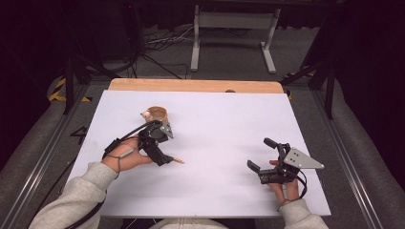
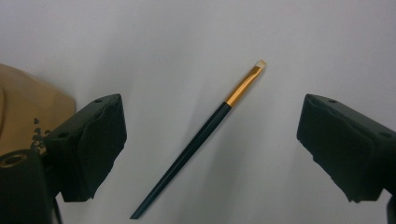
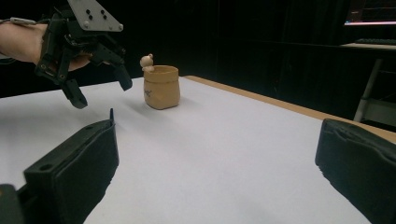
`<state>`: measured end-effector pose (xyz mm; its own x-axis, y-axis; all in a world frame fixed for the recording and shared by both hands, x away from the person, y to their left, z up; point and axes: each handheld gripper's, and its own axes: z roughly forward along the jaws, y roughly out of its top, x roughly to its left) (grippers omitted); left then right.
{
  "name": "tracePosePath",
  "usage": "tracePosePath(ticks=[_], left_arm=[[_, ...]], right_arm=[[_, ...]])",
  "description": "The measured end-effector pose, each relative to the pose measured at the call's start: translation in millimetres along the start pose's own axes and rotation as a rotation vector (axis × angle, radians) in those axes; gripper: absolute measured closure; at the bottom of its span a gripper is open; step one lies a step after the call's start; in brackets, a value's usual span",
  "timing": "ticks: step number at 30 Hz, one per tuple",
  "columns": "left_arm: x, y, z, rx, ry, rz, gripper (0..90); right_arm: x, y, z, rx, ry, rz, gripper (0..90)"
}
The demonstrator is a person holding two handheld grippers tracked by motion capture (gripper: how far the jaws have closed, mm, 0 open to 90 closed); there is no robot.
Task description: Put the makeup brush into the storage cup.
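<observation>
Left tool (image 1: 160,143) hangs jaws apart over the white desk (image 1: 215,143), the black brush (image 2: 205,130) lying untouched between them, bristles toward one o'clock. Right tool (image 1: 267,155) rests apart too. Tan cup (image 3: 161,86) stands at eleven o'clock.

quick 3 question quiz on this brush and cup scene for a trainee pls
1. True or false: the left gripper already clamps the brush.
2. Which part of the brush points away from the left gripper's camera? A) the bristle tip B) the dark handle end
3. What stands on the white table just beyond the left gripper in the high view?

Key
1. False: its jaws stand wide apart either side of the brush, which lies flat on the table, untouched.
2. A: bristle tip and gold ferrule lie farther off.
3. A tan cup with a small figure on its rim.
</observation>
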<state>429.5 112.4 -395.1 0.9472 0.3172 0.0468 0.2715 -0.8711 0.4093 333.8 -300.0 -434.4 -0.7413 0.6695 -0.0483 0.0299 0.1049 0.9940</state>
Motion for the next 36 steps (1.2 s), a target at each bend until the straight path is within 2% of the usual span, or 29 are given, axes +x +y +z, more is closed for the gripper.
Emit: tracePosePath(ticks=[10, 17, 28, 36], left_arm=[[-1.5, -0.1, 13.4, 0.037, -0.013, 0.03, 13.2], [-1.8, 0.0, 21.4, 0.074, -0.042, 0.019, 16.7], [-1.3, -0.4, 27.1, 0.099, -0.048, 0.023, 21.9], [-0.2, -0.5, 31.4, 0.135, -0.064, 0.024, 26.7]], right_arm=[[0.4, 0.0, 0.3, 0.004, -0.002, 0.001, 0.0], [0.2, -0.3, 0.6, 0.006, -0.005, 0.001, 0.0], [0.1, -0.3, 0.5, 0.006, -0.004, 0.004, 0.0], [0.0, -0.4, 0.7, 0.007, -0.005, 0.003, 0.0]])
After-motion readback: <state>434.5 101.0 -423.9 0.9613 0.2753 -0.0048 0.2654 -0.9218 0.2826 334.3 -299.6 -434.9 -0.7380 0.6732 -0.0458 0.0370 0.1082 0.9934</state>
